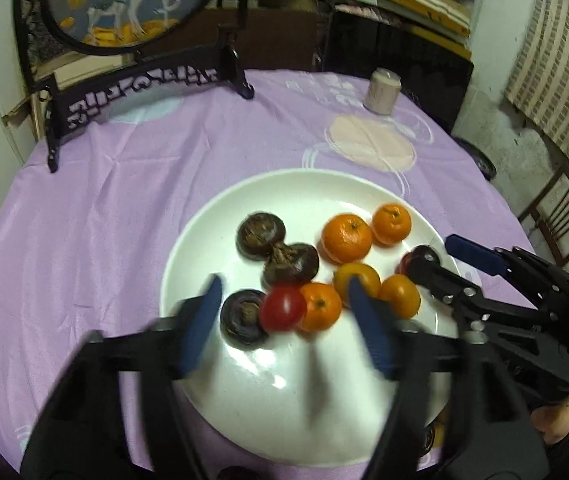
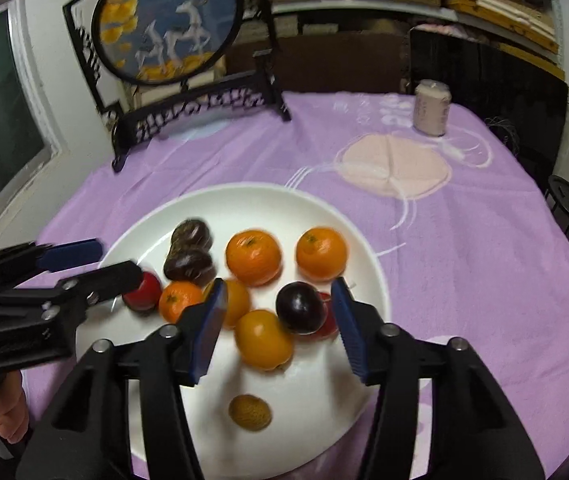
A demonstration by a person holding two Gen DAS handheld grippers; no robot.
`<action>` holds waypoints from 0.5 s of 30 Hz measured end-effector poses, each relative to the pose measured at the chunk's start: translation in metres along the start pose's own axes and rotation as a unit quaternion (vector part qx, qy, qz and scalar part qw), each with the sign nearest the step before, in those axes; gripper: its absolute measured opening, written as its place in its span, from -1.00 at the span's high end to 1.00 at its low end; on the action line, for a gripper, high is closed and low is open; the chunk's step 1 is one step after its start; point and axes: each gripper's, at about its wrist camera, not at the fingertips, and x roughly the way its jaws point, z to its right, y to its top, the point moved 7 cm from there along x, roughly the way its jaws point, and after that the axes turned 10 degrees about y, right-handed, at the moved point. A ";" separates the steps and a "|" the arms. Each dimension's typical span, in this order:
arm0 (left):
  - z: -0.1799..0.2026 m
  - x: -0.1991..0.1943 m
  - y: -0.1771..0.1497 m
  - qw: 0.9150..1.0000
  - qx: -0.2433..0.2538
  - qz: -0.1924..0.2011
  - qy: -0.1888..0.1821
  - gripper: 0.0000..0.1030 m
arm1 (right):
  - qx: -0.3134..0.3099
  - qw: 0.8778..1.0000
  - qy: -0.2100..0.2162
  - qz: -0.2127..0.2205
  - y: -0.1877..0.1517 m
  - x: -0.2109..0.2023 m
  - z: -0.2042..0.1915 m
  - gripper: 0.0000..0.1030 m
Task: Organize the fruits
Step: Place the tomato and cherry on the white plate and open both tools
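Observation:
A white plate (image 1: 212,240) on the purple cloth holds the fruit. Three dark brown round fruits (image 1: 261,235) lie at its left, and several oranges (image 1: 346,238) are on the right. My left gripper (image 1: 284,284) hangs open over the plate's near side, above a red tomato (image 1: 283,307) and a small orange (image 1: 320,306); its pads touch neither. My right gripper (image 2: 277,286) is open too, with a dark plum (image 2: 299,307) and a yellow-orange fruit (image 2: 262,338) lying under the gap between its fingers. A small brown rough fruit (image 2: 250,412) sits alone near the plate's front rim.
A dark carved stand (image 1: 144,88) with a round painted screen stands at the table's back left. A pale cylindrical can (image 1: 382,90) stands at the back right. Shelves and a dark cabinet lie behind the table. A hand (image 1: 560,420) holds the right gripper's handle.

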 end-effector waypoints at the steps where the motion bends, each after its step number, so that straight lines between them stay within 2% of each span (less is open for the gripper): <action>1: -0.001 -0.002 -0.001 1.000 -0.001 0.003 0.000 -0.35 | -0.002 1.000 -0.004 0.006 0.001 -0.002 0.002 -0.05; 5: -0.009 -0.006 -0.012 1.000 -0.015 0.002 -0.002 -0.35 | 0.005 0.999 -0.021 0.030 -0.003 -0.012 0.018 -0.05; 9: -0.021 -0.016 -0.033 0.999 -0.049 -0.004 -0.009 -0.35 | 0.026 0.999 0.003 0.031 -0.011 -0.015 0.021 -0.05; 12: -0.031 -0.032 -0.060 0.998 -0.067 -0.013 -0.016 -0.35 | 0.020 0.999 0.006 0.037 -0.021 -0.026 0.013 -0.05; 15: -0.041 -0.059 -0.094 0.998 -0.064 -0.011 -0.018 -0.35 | 0.025 0.999 0.025 0.029 -0.049 -0.052 0.001 -0.06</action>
